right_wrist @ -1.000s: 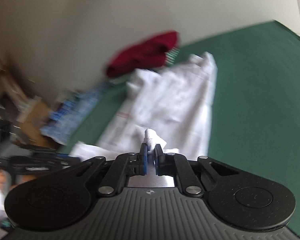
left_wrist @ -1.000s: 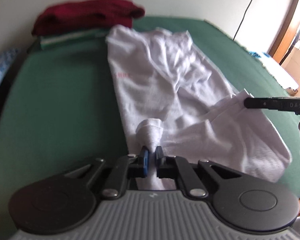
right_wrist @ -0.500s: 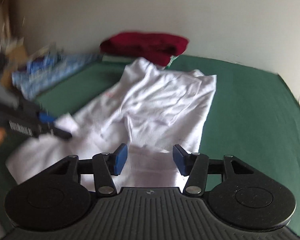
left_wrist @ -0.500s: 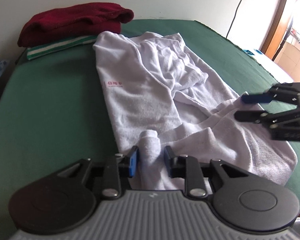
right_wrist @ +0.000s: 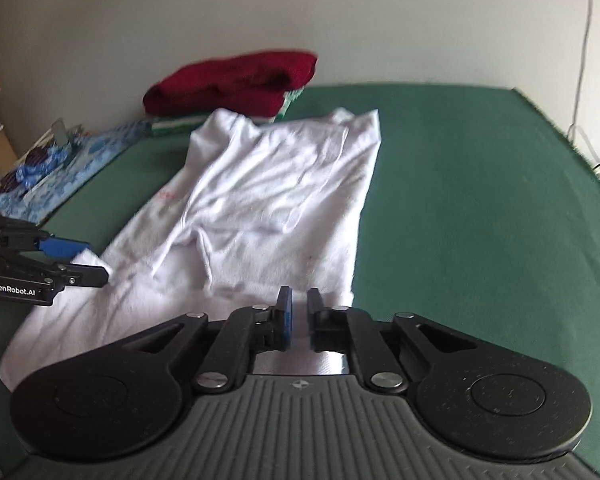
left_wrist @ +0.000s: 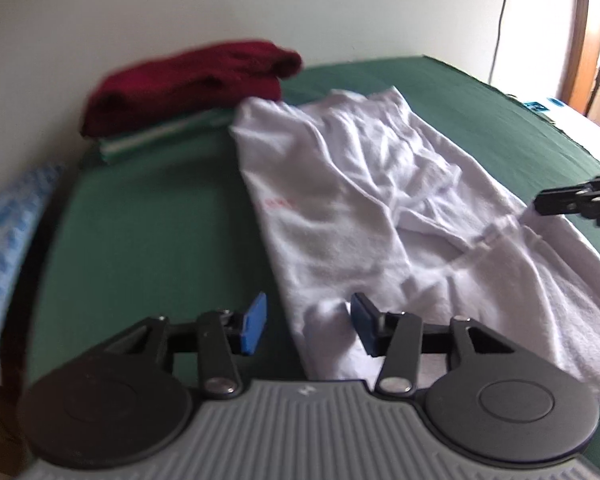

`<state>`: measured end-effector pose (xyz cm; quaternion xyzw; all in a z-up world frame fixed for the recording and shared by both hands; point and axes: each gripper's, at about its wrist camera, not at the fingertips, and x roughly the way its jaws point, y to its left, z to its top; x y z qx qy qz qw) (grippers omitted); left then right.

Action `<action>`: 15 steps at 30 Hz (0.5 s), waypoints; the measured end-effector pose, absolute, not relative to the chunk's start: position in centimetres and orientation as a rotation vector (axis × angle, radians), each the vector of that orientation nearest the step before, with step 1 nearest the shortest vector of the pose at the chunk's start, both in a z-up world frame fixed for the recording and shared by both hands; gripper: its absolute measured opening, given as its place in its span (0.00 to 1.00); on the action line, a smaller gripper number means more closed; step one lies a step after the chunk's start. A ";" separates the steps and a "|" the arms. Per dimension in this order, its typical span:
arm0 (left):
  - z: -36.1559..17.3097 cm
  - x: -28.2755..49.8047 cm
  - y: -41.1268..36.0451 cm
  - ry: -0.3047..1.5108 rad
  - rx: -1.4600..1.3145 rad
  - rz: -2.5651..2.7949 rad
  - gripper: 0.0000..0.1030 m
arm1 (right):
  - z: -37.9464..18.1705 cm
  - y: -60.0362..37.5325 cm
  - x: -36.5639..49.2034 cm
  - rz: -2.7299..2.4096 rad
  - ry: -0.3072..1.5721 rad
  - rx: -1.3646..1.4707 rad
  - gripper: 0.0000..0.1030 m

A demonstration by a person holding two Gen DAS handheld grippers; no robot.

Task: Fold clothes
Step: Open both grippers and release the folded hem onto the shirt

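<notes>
Left gripper point(left_wrist: 306, 328) has released its pinch of the white garment point(left_wrist: 364, 208), jaws opening; right gripper point(right_wrist: 298, 316), briefly opened, has just been closing over the cloth's near edge.

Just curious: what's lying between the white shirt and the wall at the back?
A folded dark red garment resting on a green-and-white striped one, right behind the white shirt. Both wrist views show it, and the right one is clearer.

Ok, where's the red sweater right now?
The red sweater sits folded on a green striped garment at the far side of the green surface, against the wall, just beyond the white shirt.
</notes>
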<state>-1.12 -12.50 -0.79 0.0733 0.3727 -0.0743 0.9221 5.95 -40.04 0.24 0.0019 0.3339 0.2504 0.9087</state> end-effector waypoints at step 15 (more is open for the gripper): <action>-3.4 -0.6 -14.6 0.805 0.109 -0.273 0.65 | -1.8 -39.4 7.0 0.574 0.753 0.082 0.02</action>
